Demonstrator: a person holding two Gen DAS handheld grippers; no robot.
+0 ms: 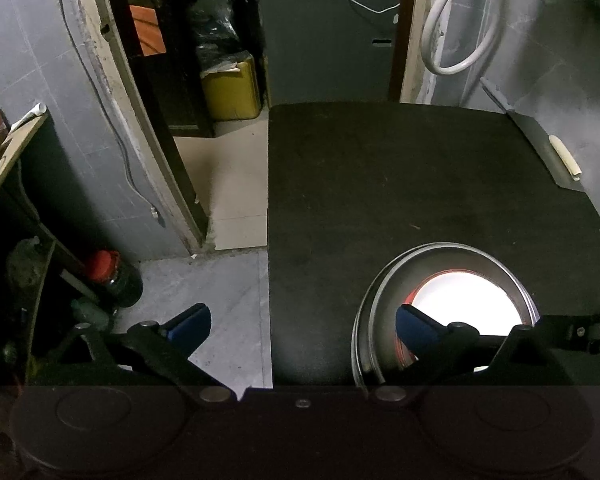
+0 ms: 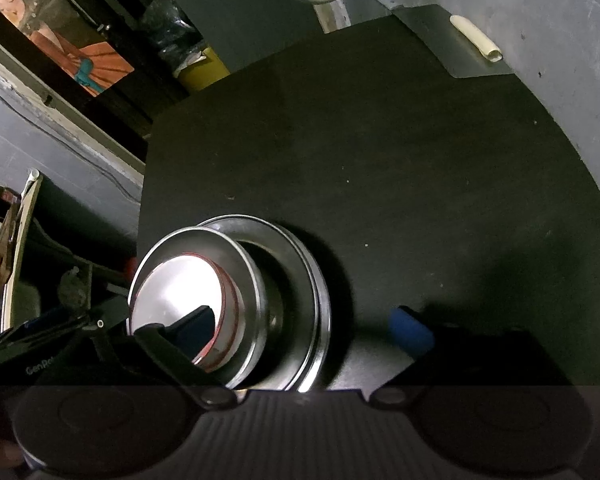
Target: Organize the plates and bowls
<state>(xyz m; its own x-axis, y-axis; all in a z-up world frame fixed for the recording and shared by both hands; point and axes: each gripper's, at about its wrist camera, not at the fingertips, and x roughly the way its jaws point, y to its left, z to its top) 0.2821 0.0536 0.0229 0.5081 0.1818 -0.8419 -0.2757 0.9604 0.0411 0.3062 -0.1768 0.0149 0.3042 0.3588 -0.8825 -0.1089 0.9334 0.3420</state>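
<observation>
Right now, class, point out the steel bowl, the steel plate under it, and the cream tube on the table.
steel bowl [image 2: 256, 300]: right wrist view, on its side wall.
steel plate [image 2: 320, 292]: right wrist view, on its right rim.
cream tube [image 2: 476, 38]: right wrist view, mid-length.

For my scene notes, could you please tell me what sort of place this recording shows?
Probably a cluttered utility or storage corner of a home, not a lab: bare grey walls, a yellow jerrycan on the tiled floor, and stacked steel dishes on a black table.
</observation>
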